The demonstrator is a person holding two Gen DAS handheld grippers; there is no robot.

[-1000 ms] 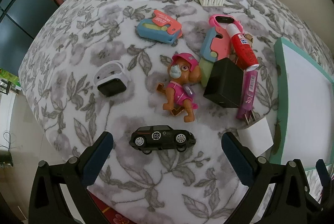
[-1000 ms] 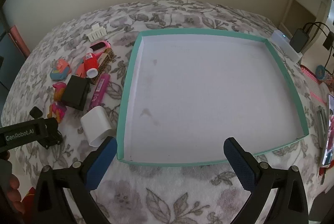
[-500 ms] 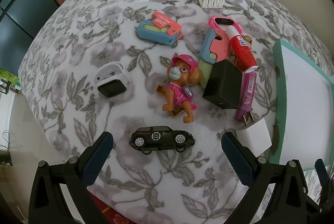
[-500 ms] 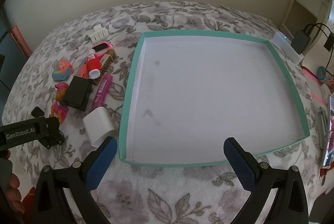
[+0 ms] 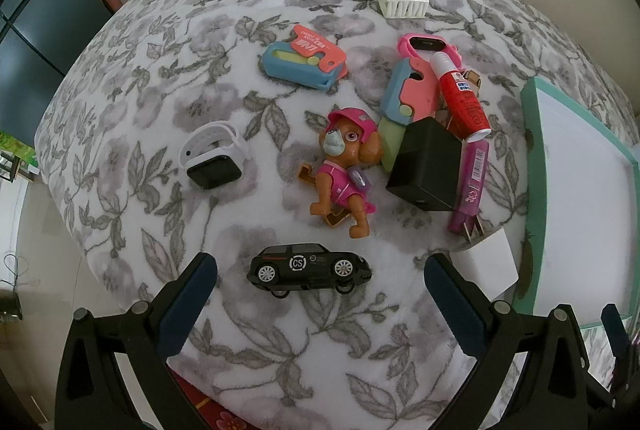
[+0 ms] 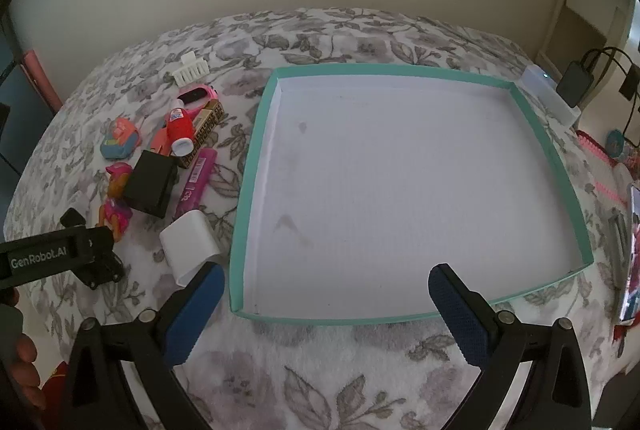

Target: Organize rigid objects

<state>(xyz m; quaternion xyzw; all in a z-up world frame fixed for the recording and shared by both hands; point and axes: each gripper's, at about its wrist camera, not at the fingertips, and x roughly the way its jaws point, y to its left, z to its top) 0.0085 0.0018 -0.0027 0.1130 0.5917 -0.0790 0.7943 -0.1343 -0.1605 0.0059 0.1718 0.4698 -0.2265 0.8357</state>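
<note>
the floral bedcover (image 5: 168, 77) fills both views. the right wrist view takes in the whole teal-rimmed tray (image 6: 256, 165), its white floor bare apart from faint marks; the left wrist view catches only the tray's left wall and a strip of floor at the far right. the right wrist view alone shows a white box (image 6: 550, 95) and a dark adapter with cable (image 6: 576, 83) beyond the tray's far right corner, and, at the left edge, the body of the other tool with part of a hand (image 6: 24, 362). the left wrist view alone shows a white-strapped smartwatch (image 5: 212, 157) lying well apart on the left, and a black toy car (image 5: 308, 270).

the loose items all lie on the cover left of the tray: black cube charger (image 5: 426, 163), white plug adapter (image 5: 486, 262) just beside the tray wall, pink dog figure (image 5: 344, 173), blue-and-coral toy (image 5: 302, 61), red glue bottle (image 5: 462, 97) resting on the heap, purple tube (image 5: 472, 181), pink band (image 5: 428, 43), white hair claw (image 5: 402, 3) farthest away.

left gripper (image 5: 320, 306): fingers spread wide, nothing held, the toy car lying between them just beyond the tips. right gripper (image 6: 326, 310): fingers spread wide, nothing held, straddling the tray's near wall; the white plug adapter sits just past its left finger (image 6: 196, 310).
</note>
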